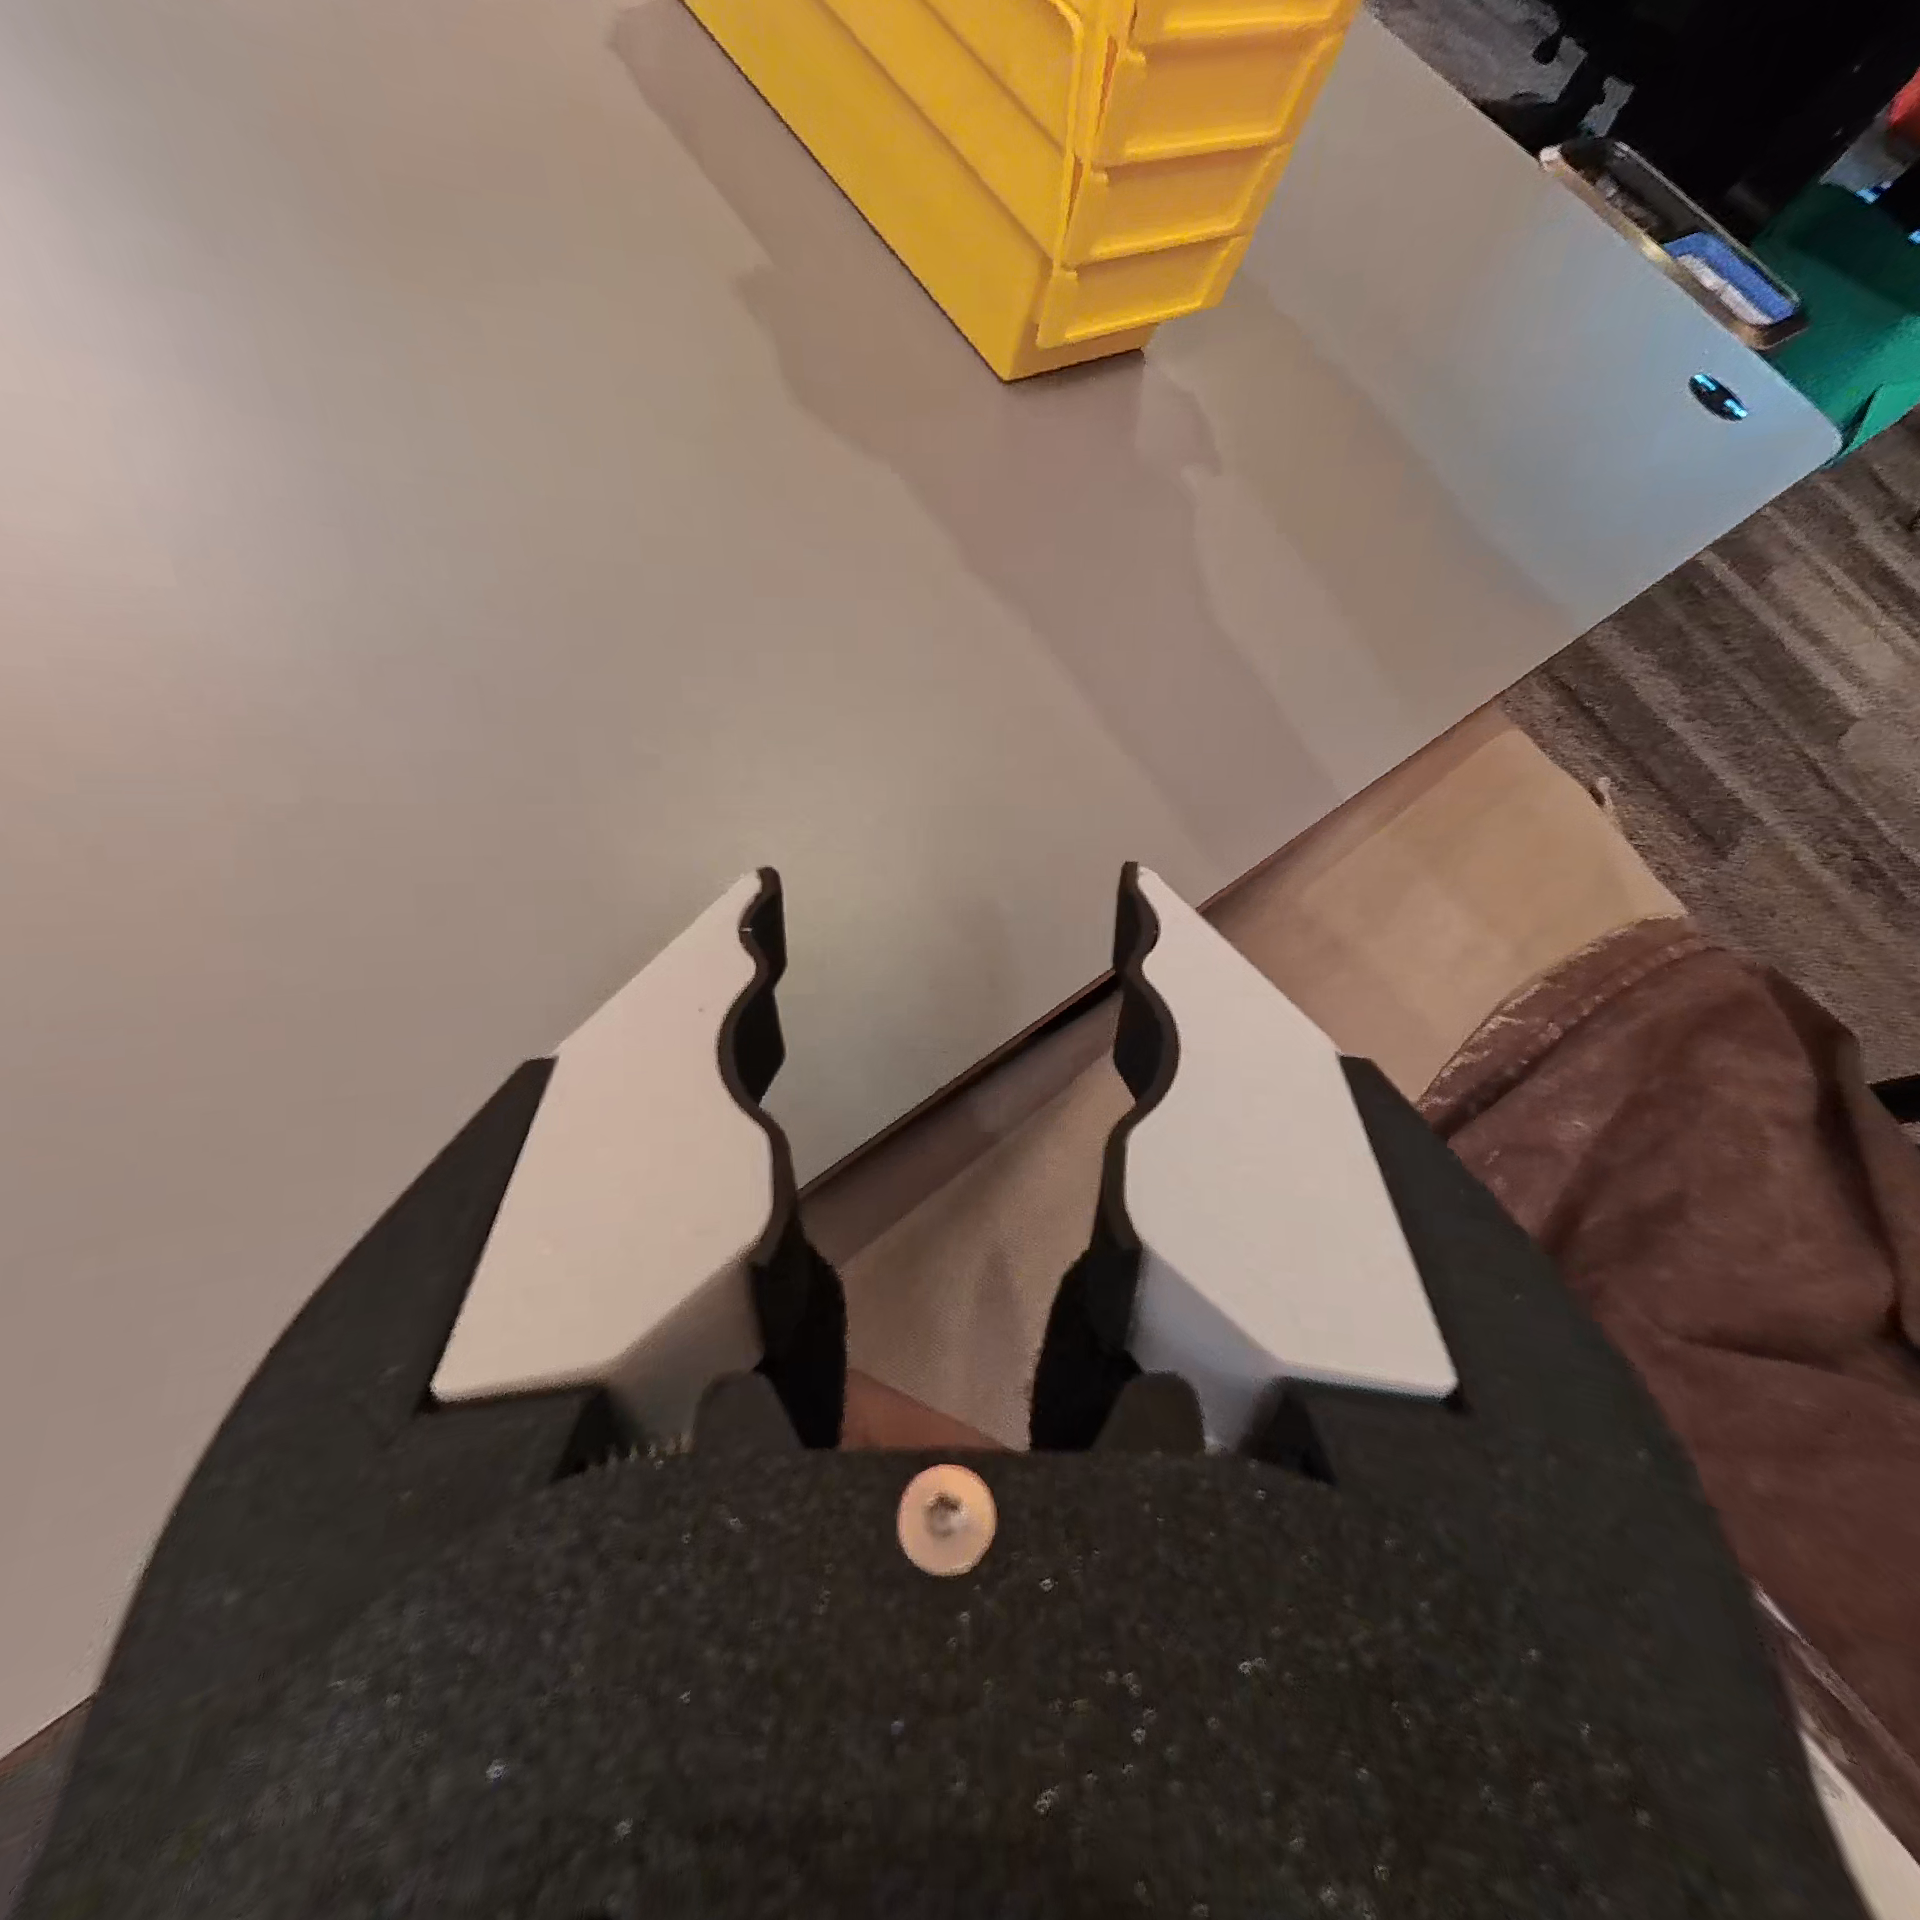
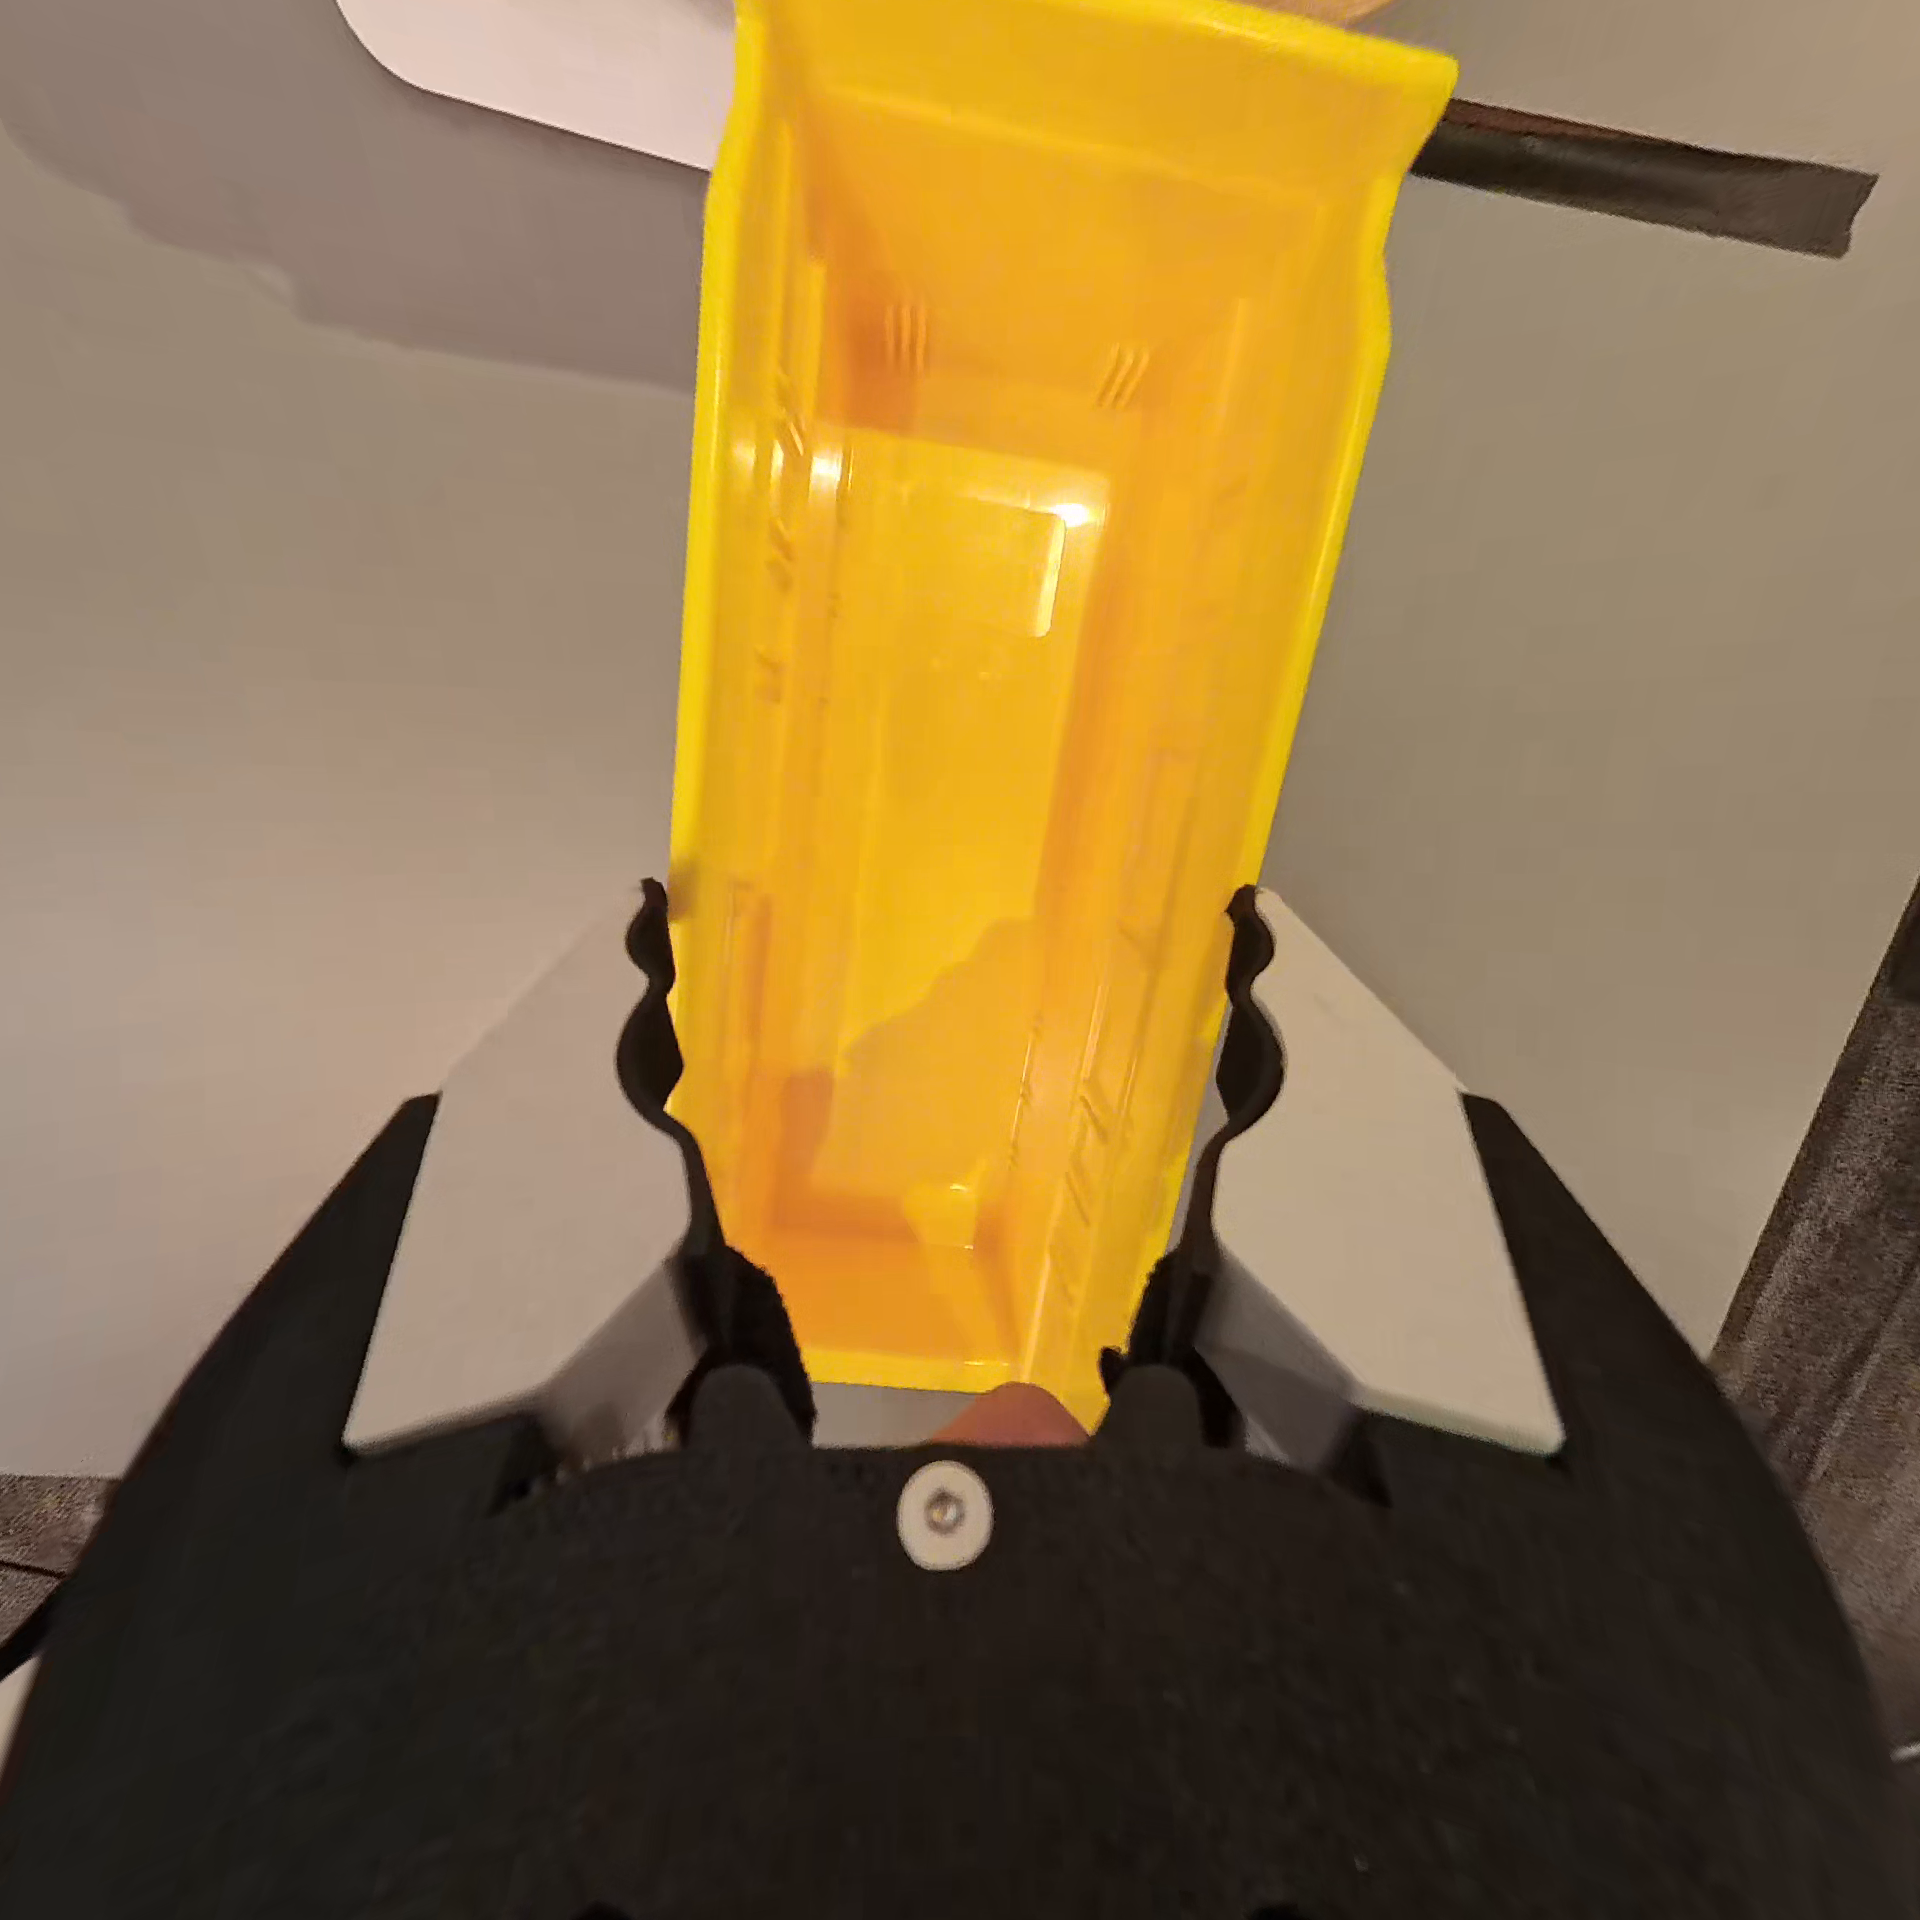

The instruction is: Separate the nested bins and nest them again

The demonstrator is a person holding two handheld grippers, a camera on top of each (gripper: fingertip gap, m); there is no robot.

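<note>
Bins [image 1: 1049, 177] look nested as one yellow stack on desk [image 1: 416, 520], so step in hand reads as start of the separate phase, or the end after re-nesting; can't tell which. Right gripper [image 2: 951, 914] is over the stack's near end, looking down into the top bin [image 2: 997, 623], w/ fingers straddling its side walls. Left finger [image 2: 649, 997] looks touching or just beside the wall, right finger [image 2: 1252, 997] shows a thin gap, so whether it's clamped can't be told. Left gripper [image 1: 945, 899] hangs spread, empty, at the desk's near edge, well apart from the stack, pointing fwd and down toward it. Next move prob. needs the right to pinch the top bin and lift straight up while the left comes in to pin the lower bins, since a snug nest may drag them up. Brown sleeve [image 1: 1662, 1195] shows beside left gripper.
</note>
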